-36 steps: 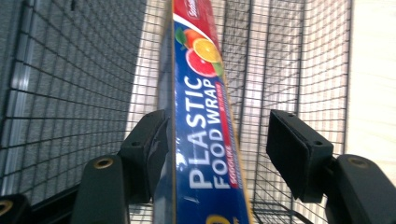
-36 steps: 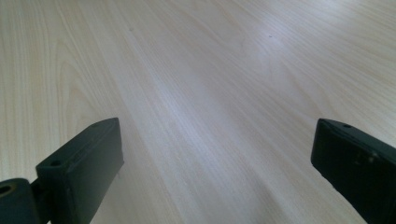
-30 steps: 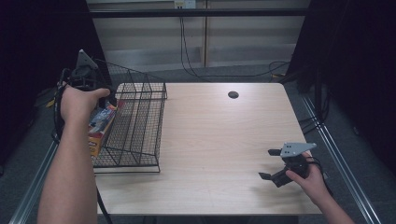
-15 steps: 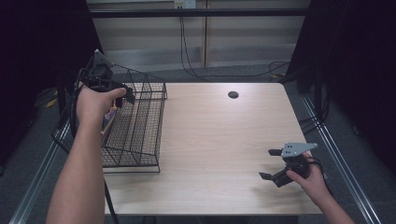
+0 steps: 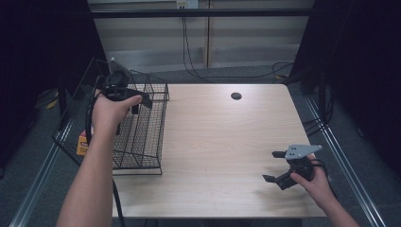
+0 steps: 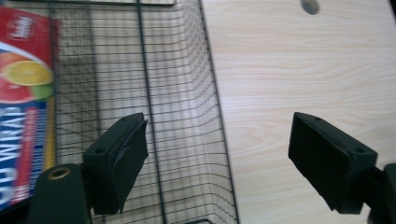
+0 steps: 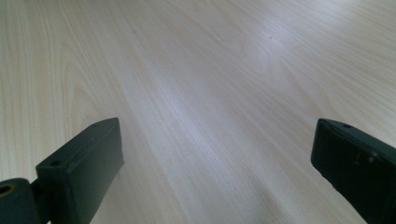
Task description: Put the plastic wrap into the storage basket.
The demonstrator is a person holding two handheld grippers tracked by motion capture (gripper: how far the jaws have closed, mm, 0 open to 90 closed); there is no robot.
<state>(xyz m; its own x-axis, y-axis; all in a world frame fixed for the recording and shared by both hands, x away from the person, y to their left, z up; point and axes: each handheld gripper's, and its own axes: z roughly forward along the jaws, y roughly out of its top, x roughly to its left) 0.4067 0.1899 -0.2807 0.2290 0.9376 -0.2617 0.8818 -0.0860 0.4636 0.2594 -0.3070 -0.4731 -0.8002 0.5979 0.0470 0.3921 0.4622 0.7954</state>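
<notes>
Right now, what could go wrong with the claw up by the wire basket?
The left claw hangs open over the wire basket, so a jaw might snag the mesh and tug the basket along. The basket's left part overhangs the table, with the wrap box on that side, so a tug might tip it off.

Wire basket (image 5: pixel 142 137) on table (image 5: pixel 227 142) left edge; wrap box (image 5: pixel 83 143) inside basket, left side; left gripper (image 5: pixel 137 100) above basket; right gripper (image 5: pixel 279 166) near right.

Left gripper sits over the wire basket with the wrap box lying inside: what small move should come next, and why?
Probably lift the left gripper clear of the wire basket. Its jaws have just been opening, nothing is between them, and the wrap box lies apart inside the basket, so the drop looks done.
</notes>
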